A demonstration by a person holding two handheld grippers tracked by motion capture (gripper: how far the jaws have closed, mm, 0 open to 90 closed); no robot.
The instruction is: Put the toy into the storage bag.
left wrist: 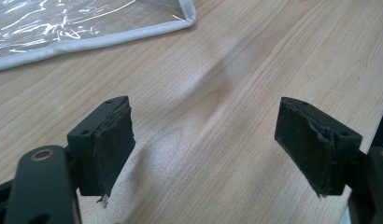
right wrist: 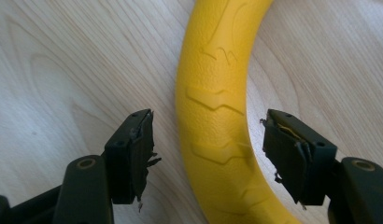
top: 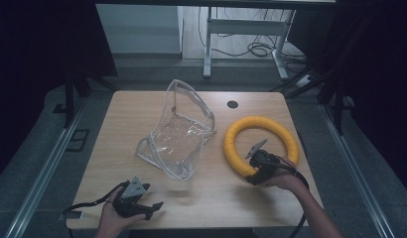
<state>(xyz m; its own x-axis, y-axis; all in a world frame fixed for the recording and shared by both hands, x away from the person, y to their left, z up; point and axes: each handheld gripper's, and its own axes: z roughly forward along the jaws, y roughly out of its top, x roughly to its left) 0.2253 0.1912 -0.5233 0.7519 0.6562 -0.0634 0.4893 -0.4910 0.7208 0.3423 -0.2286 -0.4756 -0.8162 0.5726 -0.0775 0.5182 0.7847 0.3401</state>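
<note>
On the table (top: 142, 198), a clear pouch (top: 176, 139), nothing visible inside.

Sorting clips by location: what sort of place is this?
Probably a lab or recording workspace, not a home. A bare wooden table stands between dark curtains, with metal floor rails alongside and loose cables under a desk frame behind.

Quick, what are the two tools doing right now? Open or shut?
Left tool: open, holding nothing, above bare wooden table.
Right tool: open, jaws on either side of the yellow ring, not gripping it.
</note>
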